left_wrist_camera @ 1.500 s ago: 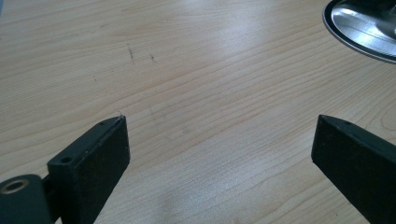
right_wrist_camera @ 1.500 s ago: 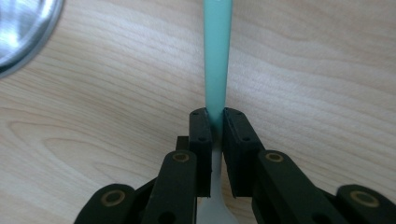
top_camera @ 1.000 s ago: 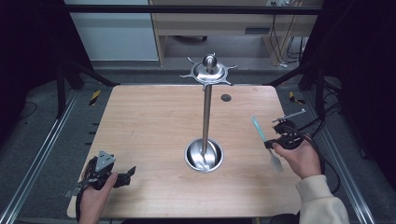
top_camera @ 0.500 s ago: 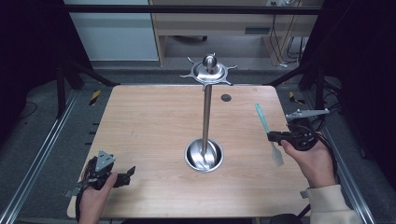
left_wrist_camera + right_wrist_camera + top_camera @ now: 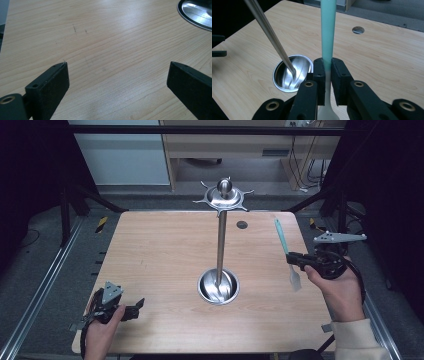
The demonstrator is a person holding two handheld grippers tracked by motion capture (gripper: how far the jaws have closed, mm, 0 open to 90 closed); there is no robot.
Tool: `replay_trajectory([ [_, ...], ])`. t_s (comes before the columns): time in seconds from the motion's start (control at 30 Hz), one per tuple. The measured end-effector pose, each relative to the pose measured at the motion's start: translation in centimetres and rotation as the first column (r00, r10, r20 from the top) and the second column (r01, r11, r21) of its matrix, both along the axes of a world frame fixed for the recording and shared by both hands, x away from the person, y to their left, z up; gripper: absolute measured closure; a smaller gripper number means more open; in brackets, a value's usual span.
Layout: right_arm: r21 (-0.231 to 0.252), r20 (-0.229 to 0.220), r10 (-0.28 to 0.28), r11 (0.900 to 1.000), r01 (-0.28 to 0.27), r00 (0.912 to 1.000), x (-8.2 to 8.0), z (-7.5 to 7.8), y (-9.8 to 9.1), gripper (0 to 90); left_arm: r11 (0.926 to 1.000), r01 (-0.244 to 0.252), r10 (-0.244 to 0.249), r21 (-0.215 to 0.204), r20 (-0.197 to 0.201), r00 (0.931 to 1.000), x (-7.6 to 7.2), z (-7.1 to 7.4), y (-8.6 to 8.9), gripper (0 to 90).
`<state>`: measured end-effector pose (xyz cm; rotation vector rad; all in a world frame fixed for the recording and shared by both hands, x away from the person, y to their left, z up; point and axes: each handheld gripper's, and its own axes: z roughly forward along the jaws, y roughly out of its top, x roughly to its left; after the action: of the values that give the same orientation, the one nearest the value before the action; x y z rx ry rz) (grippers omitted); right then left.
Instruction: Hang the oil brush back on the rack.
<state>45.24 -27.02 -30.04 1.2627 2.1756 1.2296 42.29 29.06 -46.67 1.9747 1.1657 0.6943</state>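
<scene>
- While the right gripper (image 5: 296,261) is clamping the teal-handled white spatula (image 5: 286,251) mid-shaft, handle pointing up, the steel hook stand (image 5: 221,237) is sitting to its left.
- Left gripper (image 5: 134,306) is idling, jaws apart, farther off.

Count, high view: one wooden table (image 5: 165,265). One metal stand (image 5: 220,240), frame centre, with one round base and one pronged top disc. One teal-handled spatula (image 5: 286,251), right of centre. Two grippers: left gripper (image 5: 136,306) lower left, right gripper (image 5: 291,259) right. One round hole (image 5: 242,224) in the tabletop.
</scene>
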Motion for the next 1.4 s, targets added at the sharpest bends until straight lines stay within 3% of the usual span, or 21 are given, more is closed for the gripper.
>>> replay_trajectory([
  [0.73, 0.051, 0.074, 0.027, 0.9982, -0.031, 0.9969, -1.0, 1.7, 0.4, 82.3, 1.0, -0.002, 0.002, -0.001, 0.0, 1.0, 0.0, 0.0, 0.0, 3.8],
  [1.4, 0.102, 0.181, 0.078, 0.99, -0.098, 0.9803, -2.2, 3.2, 2.0, 82.3, 1.0, -0.008, 0.008, -0.001, -0.001, 1.0, 0.0, 0.0, 0.1, 3.8],
])
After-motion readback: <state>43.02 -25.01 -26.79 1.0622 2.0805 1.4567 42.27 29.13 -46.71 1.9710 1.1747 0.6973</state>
